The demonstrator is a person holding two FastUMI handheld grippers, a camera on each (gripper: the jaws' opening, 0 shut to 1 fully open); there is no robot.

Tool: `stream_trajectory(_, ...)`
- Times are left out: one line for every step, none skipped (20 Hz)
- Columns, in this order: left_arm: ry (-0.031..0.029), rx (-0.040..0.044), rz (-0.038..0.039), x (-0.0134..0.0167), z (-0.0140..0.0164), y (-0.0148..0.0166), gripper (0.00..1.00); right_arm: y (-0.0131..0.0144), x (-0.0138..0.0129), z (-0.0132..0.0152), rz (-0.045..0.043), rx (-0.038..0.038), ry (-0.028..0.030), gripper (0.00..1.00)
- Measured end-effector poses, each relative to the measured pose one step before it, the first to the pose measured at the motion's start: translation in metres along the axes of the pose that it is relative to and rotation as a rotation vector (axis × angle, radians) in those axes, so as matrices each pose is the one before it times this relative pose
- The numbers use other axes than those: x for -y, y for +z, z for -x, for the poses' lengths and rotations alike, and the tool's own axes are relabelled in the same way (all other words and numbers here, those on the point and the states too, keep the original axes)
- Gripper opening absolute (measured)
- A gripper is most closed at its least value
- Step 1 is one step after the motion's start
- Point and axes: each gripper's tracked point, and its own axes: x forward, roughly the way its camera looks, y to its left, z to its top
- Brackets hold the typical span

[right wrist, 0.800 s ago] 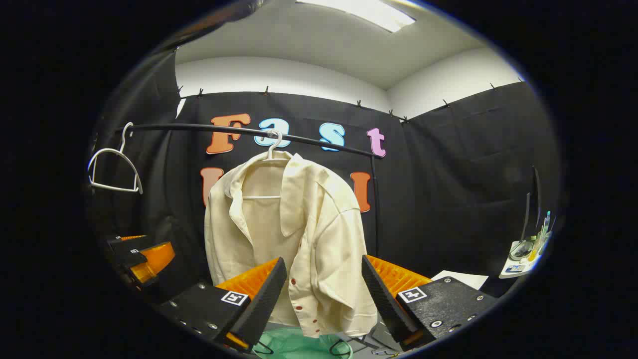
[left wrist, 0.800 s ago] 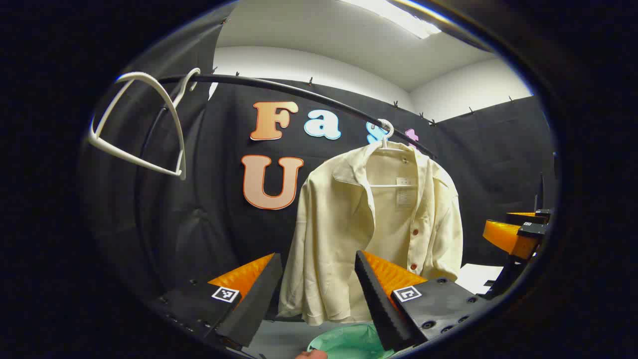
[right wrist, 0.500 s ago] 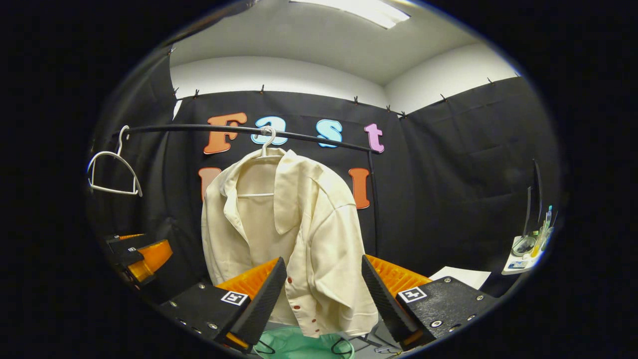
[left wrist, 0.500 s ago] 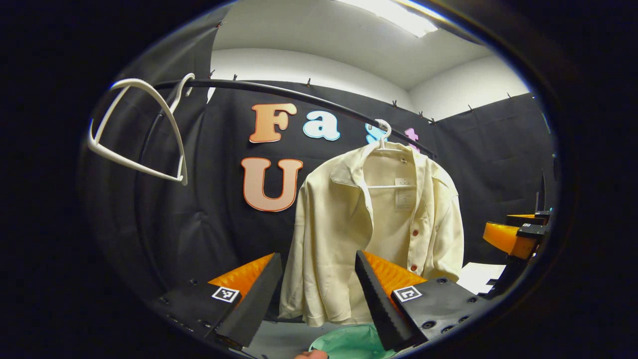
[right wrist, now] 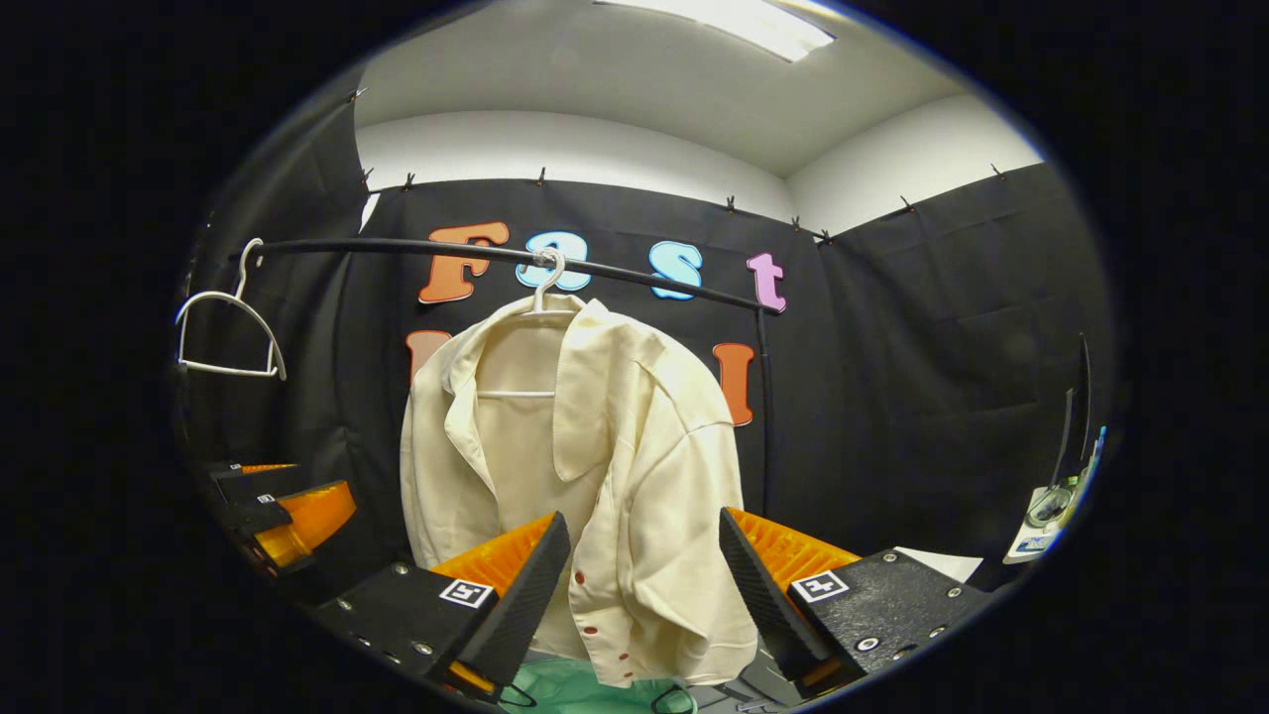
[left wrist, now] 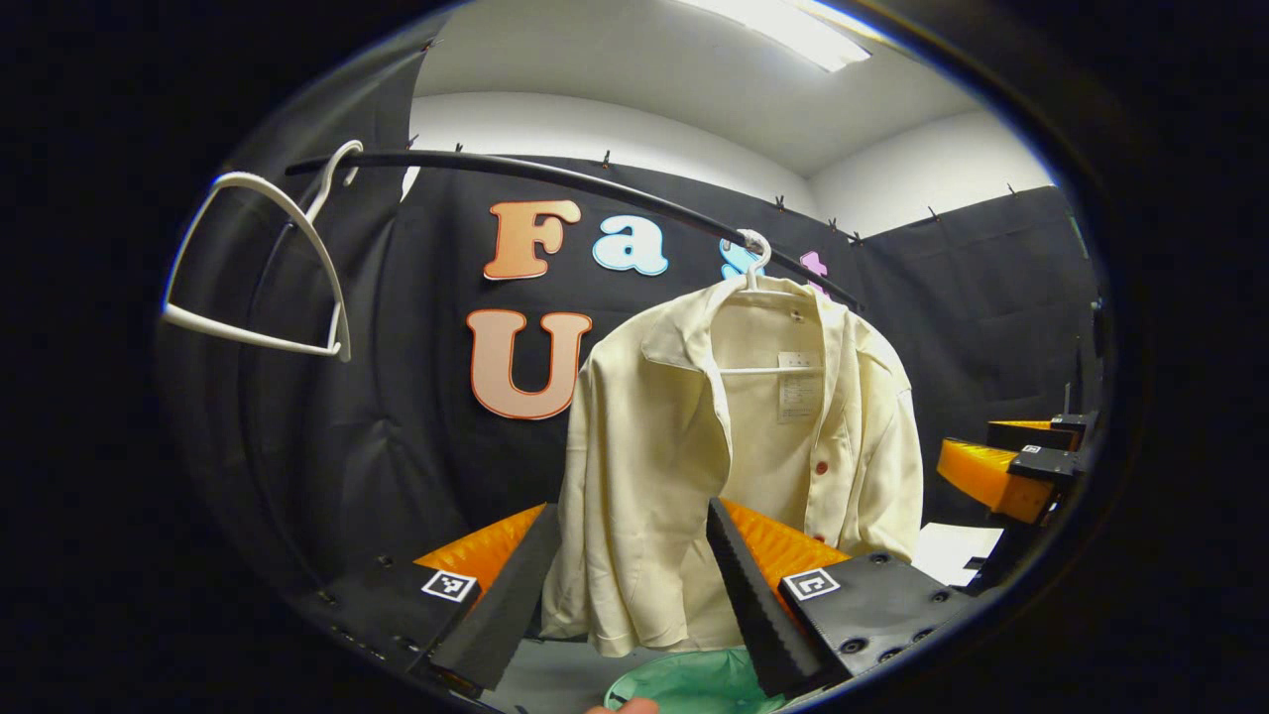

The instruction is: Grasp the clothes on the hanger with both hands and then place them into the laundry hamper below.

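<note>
Hanging shirt, both grippers spread wide

Hanging from a white hanger (left wrist: 755,260) on the black rail (right wrist: 416,245), the cream shirt (left wrist: 734,466) is drooping just above the green hamper (left wrist: 684,684). The left gripper (left wrist: 633,575) and right gripper (right wrist: 644,585) are gaping wide short of it, gripping nothing. An empty hanger (left wrist: 258,268) is dangling well apart.

Evenly lit from a ceiling light panel (left wrist: 783,25) overhead, glaring white. Sharp focus at centre; strong fisheye bending toward the edges, curving the clothes rail (right wrist: 496,253). Soft folds shadowed on the cream shirt (right wrist: 595,466).
</note>
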Motion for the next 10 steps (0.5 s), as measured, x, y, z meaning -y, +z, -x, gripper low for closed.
stream_trajectory(-0.00152, 0.00214, -0.00326, -0.00007, -0.00178, -0.00063, 1.00, -0.00274, -0.00663, -0.01252, -0.00312, -0.01055, 0.01693, 0.94)
stream_trajectory(0.00079, 0.00341, -0.00731, -0.00113, -0.00255, 0.00007, 1.00, -0.00008, -0.00531, -0.01357, -0.00352, -0.00517, 0.01658, 0.94)
stream_trajectory(0.00081, 0.00451, -0.00689, -0.00164, -0.00264, 0.00036, 1.00, -0.00097, -0.00567, -0.01464, -0.00407, -0.00334, 0.01270, 0.93)
stream_trajectory(-0.00098, 0.00394, -0.00281, -0.00024, -0.00346, 0.00065, 0.96, -0.00013, -0.00544, -0.01542, -0.00616, 0.00004, 0.01293, 0.94)
stream_trajectory(-0.00789, 0.00207, 0.00020, 0.00093, -0.00573, -0.00016, 1.00, 0.00012, -0.00497, -0.01641, -0.00802, 0.00099, 0.00980, 0.93)
stream_trajectory(-0.01019, 0.00265, 0.00441, 0.00253, -0.00813, -0.00155, 0.96, -0.00066, -0.00270, -0.01742, -0.00591, -0.00107, 0.00453, 0.94)
stream_trajectory(-0.01688, 0.00151, 0.01119, 0.00471, -0.00847, -0.00001, 0.96, -0.00349, -0.00016, -0.01492, -0.00343, -0.00732, -0.00274, 0.94)
stream_trajectory(-0.01577, 0.00714, 0.01039, 0.00412, -0.01021, -0.00068, 0.96, -0.00444, 0.00299, -0.01695, -0.00159, -0.00945, -0.01092, 0.94)
stream_trajectory(-0.01511, 0.00124, 0.00589, 0.00501, -0.01143, -0.00326, 0.96, -0.00528, 0.00362, -0.01312, -0.00138, -0.01089, -0.01791, 0.93)
stream_trajectory(-0.01299, -0.00276, 0.00192, 0.00416, -0.01202, -0.00397, 0.96, -0.00767, 0.00460, -0.01120, -0.00252, -0.01554, -0.02060, 0.94)
